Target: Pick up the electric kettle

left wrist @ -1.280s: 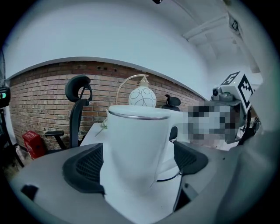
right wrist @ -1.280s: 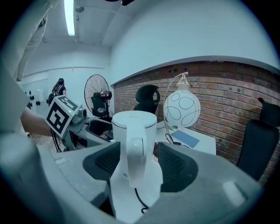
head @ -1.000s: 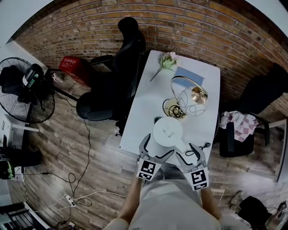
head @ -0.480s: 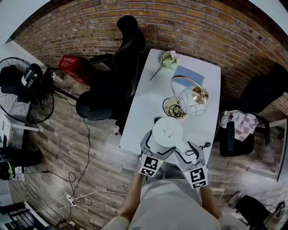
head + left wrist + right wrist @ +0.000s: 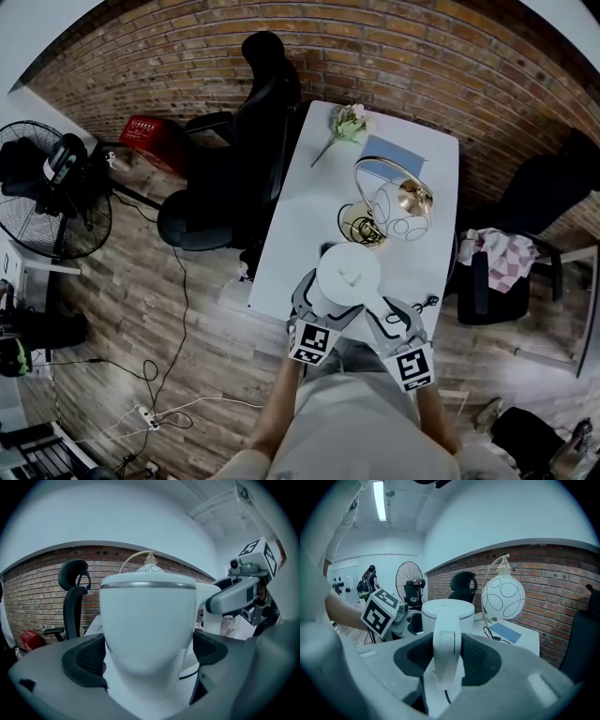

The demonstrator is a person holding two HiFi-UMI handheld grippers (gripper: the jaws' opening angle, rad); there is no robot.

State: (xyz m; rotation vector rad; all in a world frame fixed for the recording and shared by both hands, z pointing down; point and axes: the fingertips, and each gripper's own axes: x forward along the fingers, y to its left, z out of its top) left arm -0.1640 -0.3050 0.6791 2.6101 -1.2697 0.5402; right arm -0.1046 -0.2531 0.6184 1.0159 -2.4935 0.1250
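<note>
Kettle (image 5: 349, 275) standing upright at the near end of the white surface (image 5: 300, 225), with a tool on each side.
The right tool (image 5: 444, 657) has just closed its jaws, and they now clamp the kettle's handle (image 5: 444, 641), which rises between the two dark pads. The left tool (image 5: 147, 656) has just been opening and its jaws stand wide, one on each side of the kettle's white body; whether its pads touch the body cannot be told. Beyond the kettle on the same surface stand a globe lamp (image 5: 398, 208), then a blue book (image 5: 394, 155) and a flower (image 5: 349, 125) at the far end. A black chair (image 5: 253, 122) stands beside the surface, and a fan (image 5: 56, 202) well apart on the wooden floor.
</note>
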